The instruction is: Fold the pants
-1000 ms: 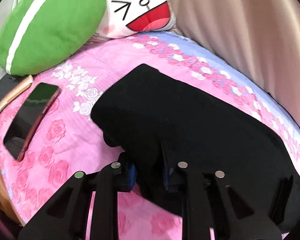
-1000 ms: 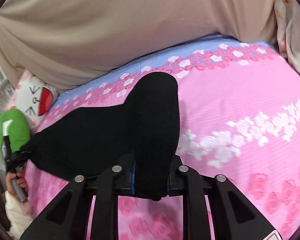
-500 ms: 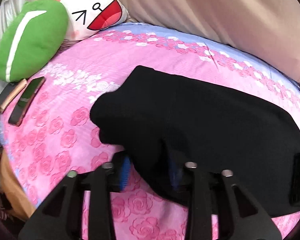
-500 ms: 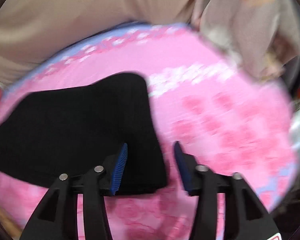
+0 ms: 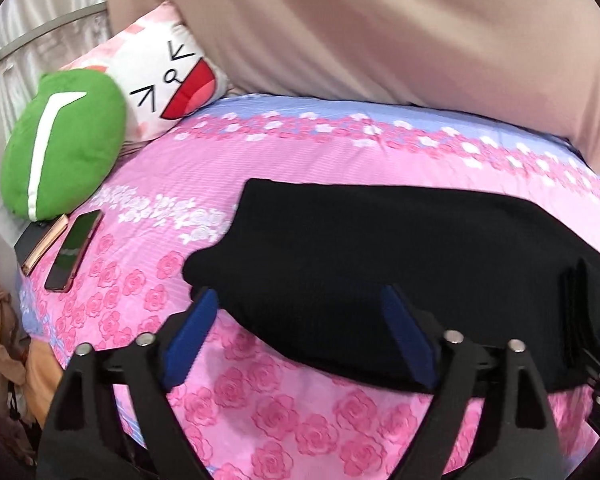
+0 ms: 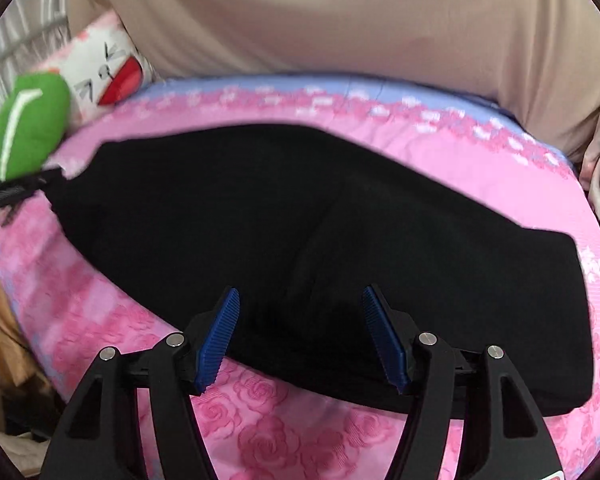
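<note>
Pink rose-print bedsheet (image 5: 228,404), beige curtain (image 5: 380,32) behind, green cushion (image 5: 60,148) and phone (image 5: 74,248) off to one side. Black pants (image 6: 300,232) lying flat across the middle, probably folded lengthwise already. Left gripper (image 5: 300,336) and right gripper (image 6: 300,336) both spread wide, holding nothing. Next up: pinch one end, both layers, then bring across evenly.

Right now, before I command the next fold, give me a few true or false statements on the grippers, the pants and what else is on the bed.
1. The left gripper is open. True.
2. The right gripper is clamped on the black pants. False: its jaws are spread, holding nothing.
3. The pants lie on a pink floral bedsheet. True.
4. The phone rests on top of the pants. False: it lies apart, near the green pillow.
5. The pants are blue. False: black.
</note>
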